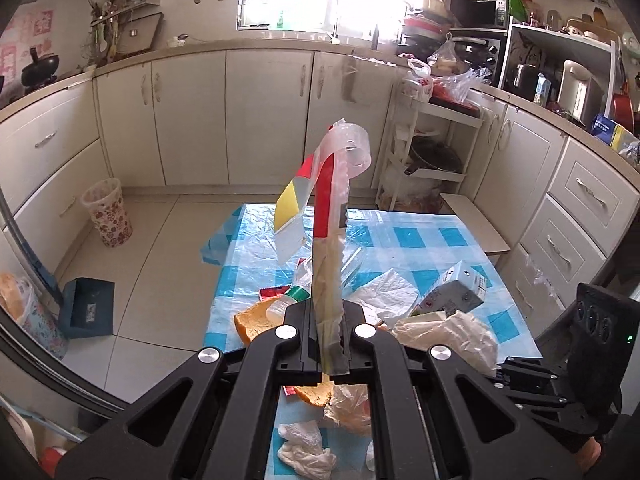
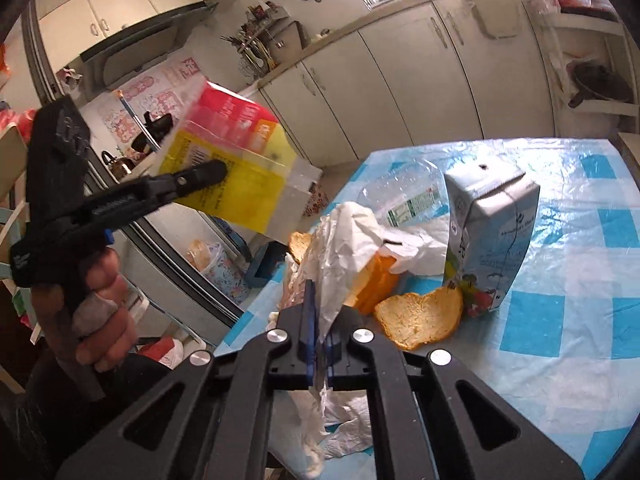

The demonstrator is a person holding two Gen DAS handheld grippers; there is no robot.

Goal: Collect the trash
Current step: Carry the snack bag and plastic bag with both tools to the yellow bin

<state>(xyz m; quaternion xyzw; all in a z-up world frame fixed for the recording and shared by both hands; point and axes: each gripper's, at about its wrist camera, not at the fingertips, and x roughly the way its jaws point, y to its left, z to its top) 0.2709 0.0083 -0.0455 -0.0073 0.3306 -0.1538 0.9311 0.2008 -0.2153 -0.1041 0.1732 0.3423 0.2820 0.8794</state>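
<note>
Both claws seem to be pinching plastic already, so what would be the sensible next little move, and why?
Probably carry the red-and-yellow wrapper in the left gripper toward the floral bin on the floor: it hangs clear above the table, while the right gripper holds a white plastic bag.

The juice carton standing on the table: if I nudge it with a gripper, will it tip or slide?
The juice carton stands upright, tall on a small base, so a high push probably tips it. Its top looks opened, so it is likely light, perhaps empty. The plastic tablecloth looks slick, so a low push may slide it.
</note>
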